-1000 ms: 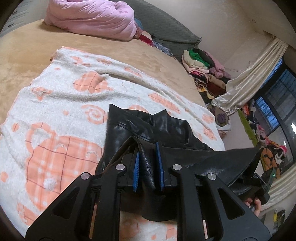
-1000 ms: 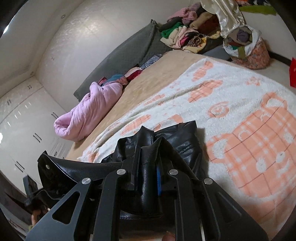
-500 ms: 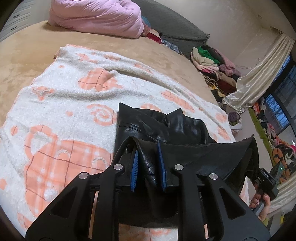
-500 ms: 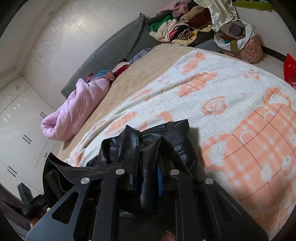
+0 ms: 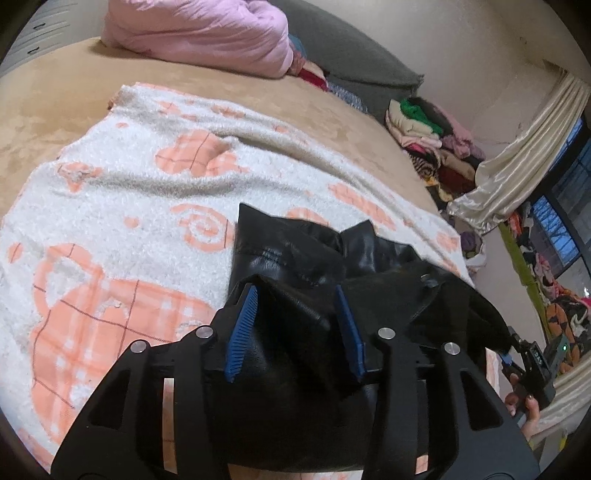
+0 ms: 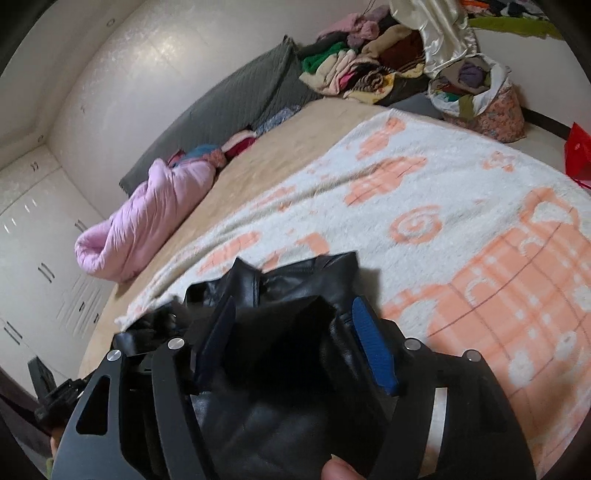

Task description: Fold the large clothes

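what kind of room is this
Most likely a lived-in bedroom: a wide bed with a tan cover, a rolled pink quilt against the grey padded headboard, and heaps of mixed clothes beside it.

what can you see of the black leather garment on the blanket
The black leather garment looks like glossy, creased leather or faux leather, folded over itself, with pointed corners sticking up at its far edge. It lies on the white and peach blanket covering the bed. A fold of it sits between the jaws of the left gripper and another in the right gripper; both sets of jaws have just been opening, their blue pads now clear of it.
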`<action>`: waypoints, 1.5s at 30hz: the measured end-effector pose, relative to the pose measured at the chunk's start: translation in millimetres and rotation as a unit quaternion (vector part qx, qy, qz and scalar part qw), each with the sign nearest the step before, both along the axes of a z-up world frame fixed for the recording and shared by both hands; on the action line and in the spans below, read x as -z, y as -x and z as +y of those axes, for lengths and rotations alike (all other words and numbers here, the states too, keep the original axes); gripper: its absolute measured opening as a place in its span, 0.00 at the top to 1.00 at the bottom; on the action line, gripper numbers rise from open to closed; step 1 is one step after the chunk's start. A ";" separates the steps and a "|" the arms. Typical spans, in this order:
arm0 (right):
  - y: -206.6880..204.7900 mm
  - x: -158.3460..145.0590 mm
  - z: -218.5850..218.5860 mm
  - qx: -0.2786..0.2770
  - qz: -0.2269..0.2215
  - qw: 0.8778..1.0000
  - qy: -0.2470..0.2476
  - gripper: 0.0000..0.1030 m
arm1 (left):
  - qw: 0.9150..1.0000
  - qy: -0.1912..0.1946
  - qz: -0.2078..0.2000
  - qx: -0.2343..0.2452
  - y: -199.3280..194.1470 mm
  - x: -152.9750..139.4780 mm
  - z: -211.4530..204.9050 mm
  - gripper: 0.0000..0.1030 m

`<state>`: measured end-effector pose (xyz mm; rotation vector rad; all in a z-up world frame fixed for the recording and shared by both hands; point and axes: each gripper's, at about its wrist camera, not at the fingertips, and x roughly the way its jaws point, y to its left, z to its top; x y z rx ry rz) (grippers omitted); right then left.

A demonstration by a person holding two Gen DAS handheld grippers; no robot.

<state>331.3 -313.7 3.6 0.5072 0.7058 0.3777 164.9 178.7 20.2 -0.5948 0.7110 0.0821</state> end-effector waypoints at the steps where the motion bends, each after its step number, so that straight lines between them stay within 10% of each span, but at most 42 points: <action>1: 1.9 -2.4 -2.7 0.007 -0.008 1.000 0.008 0.34 | 1.000 -0.009 -0.007 -0.008 3.4 -3.6 0.2 0.66; 9: 11.7 -19.3 16.6 -0.009 -0.061 0.991 0.121 0.31 | 0.996 -0.048 -0.052 -0.053 30.9 -20.6 10.6 0.53; 18: -25.5 11.8 77.5 -0.087 -0.036 0.964 0.250 0.32 | 0.991 -0.127 0.043 0.028 -26.4 11.6 -10.3 0.41; 22: -38.0 24.6 86.0 -0.094 -0.031 0.958 0.268 0.58 | 0.984 -0.164 0.049 0.043 -47.7 20.9 -20.4 0.41; 23: -38.9 26.3 86.7 -0.093 -0.031 0.957 0.272 0.79 | 0.983 -0.172 0.050 0.048 -51.6 21.9 -23.0 0.52; 24: -38.8 25.5 86.2 -0.087 -0.038 0.957 0.275 0.84 | 0.981 -0.182 0.052 0.049 -53.8 22.5 -26.2 0.74; 27: -35.1 10.8 75.9 -0.074 -0.056 0.966 0.243 0.89 | 0.981 -0.188 0.031 0.040 -50.2 13.1 -24.7 0.93; 32: -36.0 -26.4 42.5 -0.043 -0.089 0.988 0.120 0.90 | 0.988 -0.149 -0.030 0.020 -40.6 -24.8 -6.5 0.95; 45: -80.0 22.4 58.5 -0.018 -0.022 0.983 0.182 0.89 | 0.986 -0.167 0.028 0.009 -89.2 20.7 0.0 0.93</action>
